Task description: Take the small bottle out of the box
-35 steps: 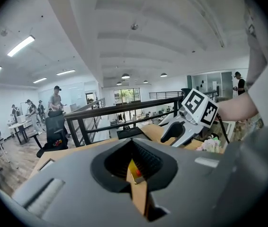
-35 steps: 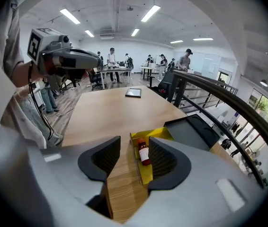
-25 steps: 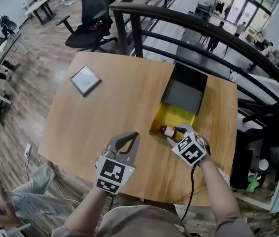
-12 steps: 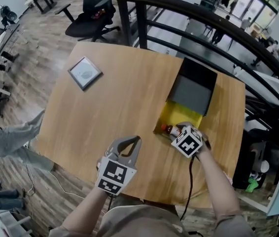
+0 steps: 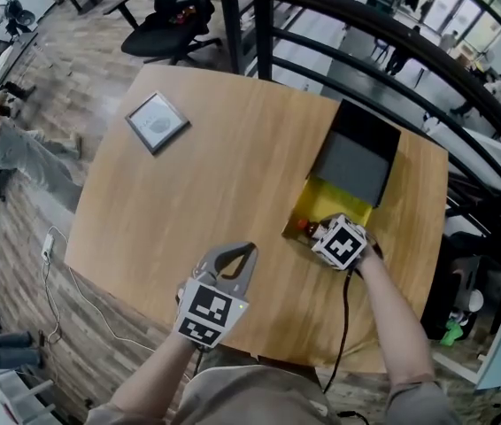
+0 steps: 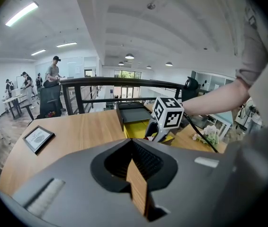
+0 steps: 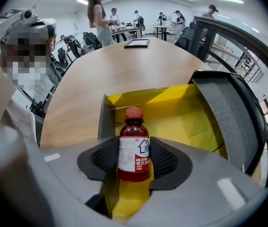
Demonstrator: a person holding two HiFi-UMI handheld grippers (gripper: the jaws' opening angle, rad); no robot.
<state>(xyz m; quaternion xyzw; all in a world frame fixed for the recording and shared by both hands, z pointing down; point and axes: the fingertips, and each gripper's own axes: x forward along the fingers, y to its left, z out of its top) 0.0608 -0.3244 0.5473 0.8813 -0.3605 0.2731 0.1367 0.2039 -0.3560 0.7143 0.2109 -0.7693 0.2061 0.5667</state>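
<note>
A small brown bottle (image 7: 134,150) with a red cap and a white label stands upright at the near end of the open yellow box (image 7: 181,117). My right gripper (image 7: 134,159) has the bottle between its jaws. The ribbed pads (image 7: 165,160) lie close along its sides while the jaws are opening. In the head view the right gripper (image 5: 317,231) reaches into the box (image 5: 323,204) and mostly hides the bottle (image 5: 306,228). My left gripper (image 5: 249,251) hovers shut over the table (image 5: 215,184), left of the box, holding nothing.
The box's dark lid (image 5: 354,162) stands open at its far end. A framed picture (image 5: 156,122) lies at the table's far left corner. A black railing (image 5: 392,38) runs past the table's far and right sides. An office chair (image 5: 175,29) stands beyond it.
My right gripper has pushed a little further into the box end, so the bottle shows less in the head view. The left gripper has stayed put. A person has come into view at the left.
</note>
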